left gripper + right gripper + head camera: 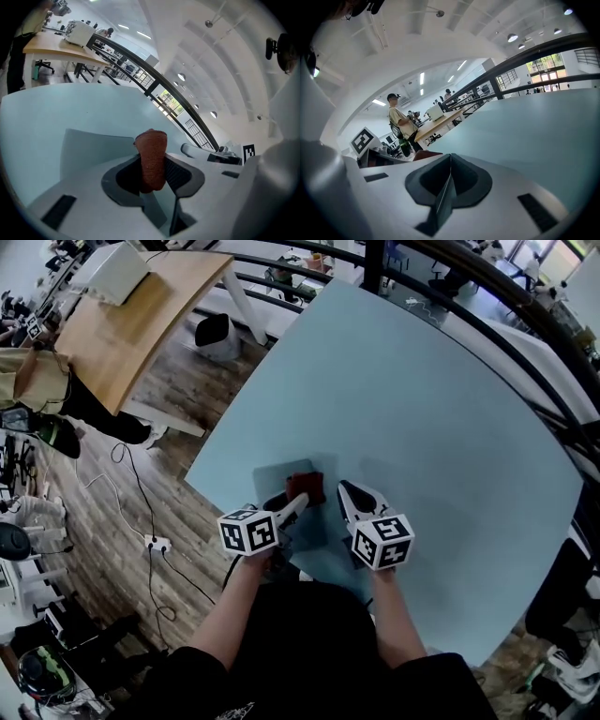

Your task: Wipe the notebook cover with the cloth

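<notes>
left claw (300, 502): my jaws are clamped on the rust-red cloth (305, 487), which bunches out past the tips.
right claw (345, 491): jaws pressed together, nothing between them; it hovers just beside the notebook.
notebook (277, 482): lies flat on the pale blue tabletop (422, 409), near its front edge, right in front of me.
done: cloth gripped and brought over the cover's far right corner.
left: i judge most of the cover is not yet wiped; no streaks show either way.
</notes>
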Demonstrator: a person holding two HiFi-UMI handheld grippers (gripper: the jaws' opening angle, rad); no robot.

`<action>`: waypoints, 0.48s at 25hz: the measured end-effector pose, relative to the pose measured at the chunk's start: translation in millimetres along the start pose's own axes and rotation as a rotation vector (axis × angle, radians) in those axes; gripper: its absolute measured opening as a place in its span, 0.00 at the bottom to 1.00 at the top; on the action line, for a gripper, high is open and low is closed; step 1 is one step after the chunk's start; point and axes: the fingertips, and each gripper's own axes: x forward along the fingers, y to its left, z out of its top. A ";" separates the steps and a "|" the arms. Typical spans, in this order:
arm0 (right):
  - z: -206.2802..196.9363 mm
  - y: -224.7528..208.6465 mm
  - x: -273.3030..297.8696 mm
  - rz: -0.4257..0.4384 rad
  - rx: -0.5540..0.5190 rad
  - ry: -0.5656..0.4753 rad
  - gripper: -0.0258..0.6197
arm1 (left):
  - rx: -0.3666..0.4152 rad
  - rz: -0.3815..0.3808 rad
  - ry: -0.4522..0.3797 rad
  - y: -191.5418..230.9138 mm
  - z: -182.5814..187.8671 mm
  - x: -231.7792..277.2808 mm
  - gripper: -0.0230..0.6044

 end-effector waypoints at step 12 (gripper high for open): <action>-1.4 4.8 6.6 0.015 -0.008 0.022 0.05 | -0.034 0.068 0.023 30.9 -10.3 -8.2 0.25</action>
